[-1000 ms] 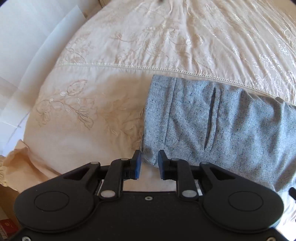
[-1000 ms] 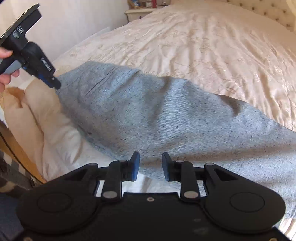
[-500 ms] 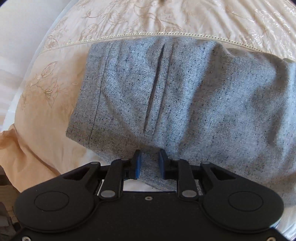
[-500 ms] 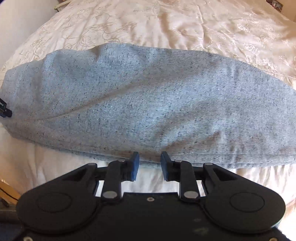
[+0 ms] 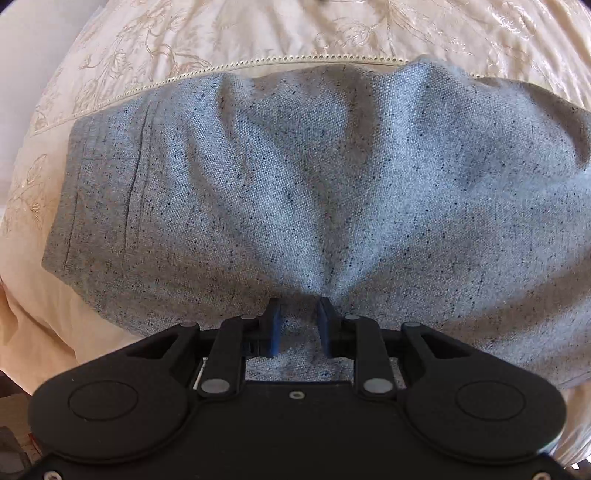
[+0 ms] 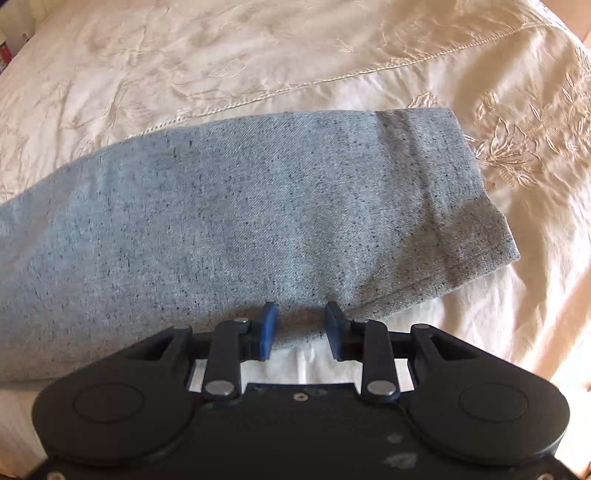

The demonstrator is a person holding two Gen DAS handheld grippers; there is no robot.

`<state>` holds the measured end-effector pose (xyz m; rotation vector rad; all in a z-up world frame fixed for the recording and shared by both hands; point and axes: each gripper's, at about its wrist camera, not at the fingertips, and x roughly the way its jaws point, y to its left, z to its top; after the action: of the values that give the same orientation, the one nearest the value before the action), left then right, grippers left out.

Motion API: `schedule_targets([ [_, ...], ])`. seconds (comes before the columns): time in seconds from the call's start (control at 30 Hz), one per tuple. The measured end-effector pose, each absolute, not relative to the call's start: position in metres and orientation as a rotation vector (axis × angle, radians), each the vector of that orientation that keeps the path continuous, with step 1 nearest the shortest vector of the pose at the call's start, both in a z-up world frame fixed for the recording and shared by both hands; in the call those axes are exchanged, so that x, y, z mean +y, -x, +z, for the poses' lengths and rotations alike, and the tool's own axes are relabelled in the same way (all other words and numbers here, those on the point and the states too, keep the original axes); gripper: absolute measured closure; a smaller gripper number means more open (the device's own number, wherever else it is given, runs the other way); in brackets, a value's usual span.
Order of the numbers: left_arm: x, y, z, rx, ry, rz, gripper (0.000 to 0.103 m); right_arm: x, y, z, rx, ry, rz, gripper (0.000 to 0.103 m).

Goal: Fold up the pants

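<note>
Grey speckled pants (image 5: 314,177) lie lengthwise on a cream embroidered bedspread (image 5: 258,33) covering the bed, already doubled so that one leg lies on the other.

Left wrist view: the left hand-held gripper (image 5: 298,325) straddles the near edge of the cloth close to the waistband end. Its blue pads (image 5: 275,328) stand partly apart, with fabric bunched up in the gap, and creases fan out from that spot. Whether the pads truly pinch the cloth cannot be told.

Right wrist view: the right hand-held gripper (image 6: 300,328) sits at the near edge close to the hem (image 6: 476,266). Its jaws are opening, and the fabric edge lies in the gap with space on both sides, so nothing is gripped.

Risks, as judged from this layout:
- A closure on the top layer alone would separate the stacked legs when lifted.
- A pinch that also catches the bedspread would drag the bedding along.
- With only one end secured, the free end would sag and the fold would land skewed.
- The bunching at the left pads may set a wrinkle into the finished fold.
</note>
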<state>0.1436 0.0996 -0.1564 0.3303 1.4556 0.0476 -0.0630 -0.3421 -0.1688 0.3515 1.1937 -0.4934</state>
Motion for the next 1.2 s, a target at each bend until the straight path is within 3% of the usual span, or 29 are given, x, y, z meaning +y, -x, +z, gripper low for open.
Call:
schedule_targets([
  [0.17, 0.107, -0.155, -0.124, 1.412, -0.242, 0.057, 0.07, -0.337, 0.031, -0.126, 1.067, -0.364, -0.31, 0.069],
  [0.33, 0.106, -0.178, -0.099, 1.333, -0.204, 0.015, 0.07, -0.274, -0.05, -0.103, 0.995, -0.393, 0.089, 0.067],
  [0.6, 0.134, -0.191, -0.157, 1.488, -0.142, -0.018, 0.069, -0.147, -0.169, -0.12, 1.064, -0.328, 0.508, 0.065],
  [0.77, 0.138, -0.172, -0.162, 1.426, -0.176, -0.081, 0.069, -0.11, -0.219, -0.155, 1.188, -0.334, 0.524, 0.063],
  [0.9, 0.145, -0.17, -0.162, 1.429, -0.133, -0.083, 0.069, -0.096, -0.219, -0.171, 1.311, -0.373, 0.6, 0.063],
  [1.2, 0.171, -0.169, -0.161, 1.438, -0.074, -0.1, 0.069, -0.056, -0.149, -0.164, 1.311, -0.099, 0.792, 0.063],
])
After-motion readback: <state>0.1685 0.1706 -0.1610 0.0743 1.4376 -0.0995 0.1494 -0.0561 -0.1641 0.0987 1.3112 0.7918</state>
